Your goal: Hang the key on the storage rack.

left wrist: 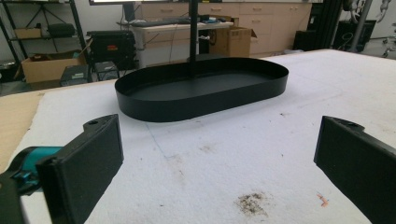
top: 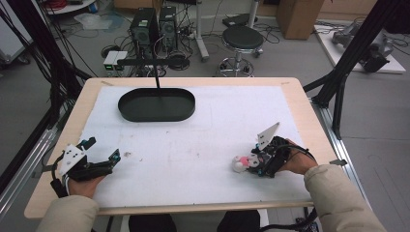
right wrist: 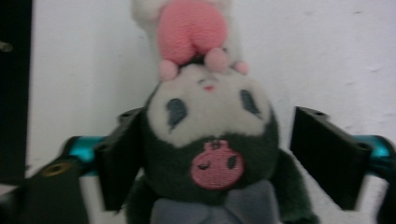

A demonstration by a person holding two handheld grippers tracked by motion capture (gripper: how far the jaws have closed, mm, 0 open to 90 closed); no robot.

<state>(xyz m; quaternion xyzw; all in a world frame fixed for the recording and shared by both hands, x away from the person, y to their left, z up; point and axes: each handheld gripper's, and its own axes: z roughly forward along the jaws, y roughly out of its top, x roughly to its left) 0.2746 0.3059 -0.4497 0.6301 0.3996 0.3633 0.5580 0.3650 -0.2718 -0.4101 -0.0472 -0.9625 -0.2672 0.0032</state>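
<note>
A small plush toy (top: 240, 163) with a dark hood, white face and pink parts lies on the white mat at the right front. My right gripper (top: 258, 162) is open around it. In the right gripper view the plush toy (right wrist: 210, 135) sits between the jaws; the left jaw touches its hood and the right jaw stands slightly off it. At the left front my left gripper (top: 102, 149) is open with nothing in it, low over the mat. Its view looks toward a black oval tray (left wrist: 201, 100), which is empty.
The black oval tray (top: 130, 108) lies at the back centre-left of the white mat (top: 208, 130). A thin black pole (top: 156, 79) rises at its far side. Small dirt stains (left wrist: 252, 203) mark the mat near the left gripper. Wooden table edges frame the mat.
</note>
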